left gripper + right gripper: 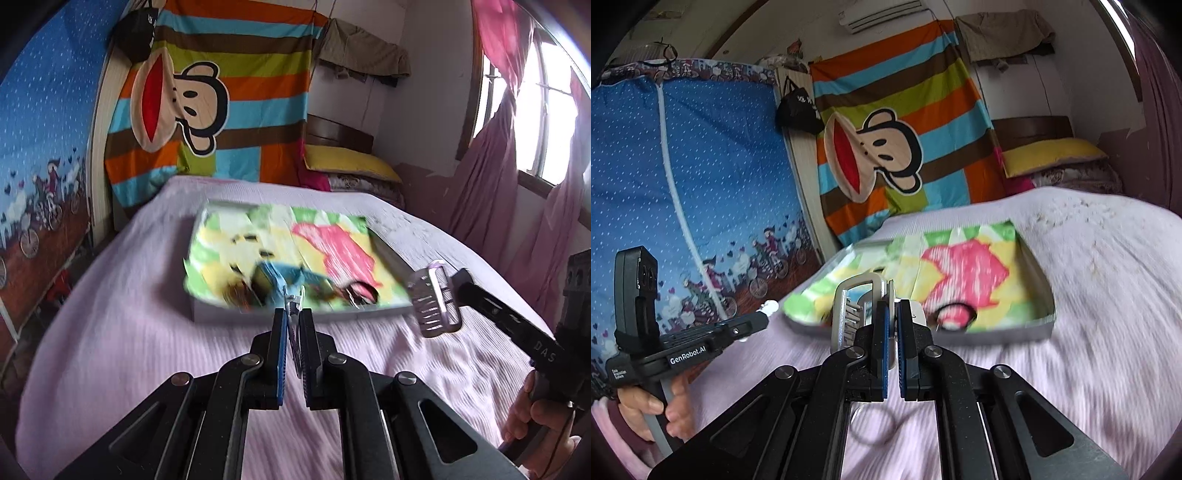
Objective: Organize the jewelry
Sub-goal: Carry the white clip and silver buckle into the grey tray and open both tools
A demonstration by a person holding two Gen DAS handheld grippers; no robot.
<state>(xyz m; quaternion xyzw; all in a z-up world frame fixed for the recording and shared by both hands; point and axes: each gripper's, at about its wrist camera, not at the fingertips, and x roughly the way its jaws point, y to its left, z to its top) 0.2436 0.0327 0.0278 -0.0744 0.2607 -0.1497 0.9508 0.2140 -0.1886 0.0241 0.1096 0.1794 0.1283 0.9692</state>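
Left gripper (294, 308) clamps small hair clip (293, 295); right gripper (893, 314) clamps silver comb clip (849, 317); both above bed, tray (306, 315) holds few blurred pieces; hair tie (873, 426) left on bedspread

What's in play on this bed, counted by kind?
Grippers: 2, the left gripper and the right gripper
Hair clips, held: 2, the small clip and the comb clip
Hair tie lying on the bedcover: 1
Tray: 1
Total: 6; blurred bits inside the tray are not counted.
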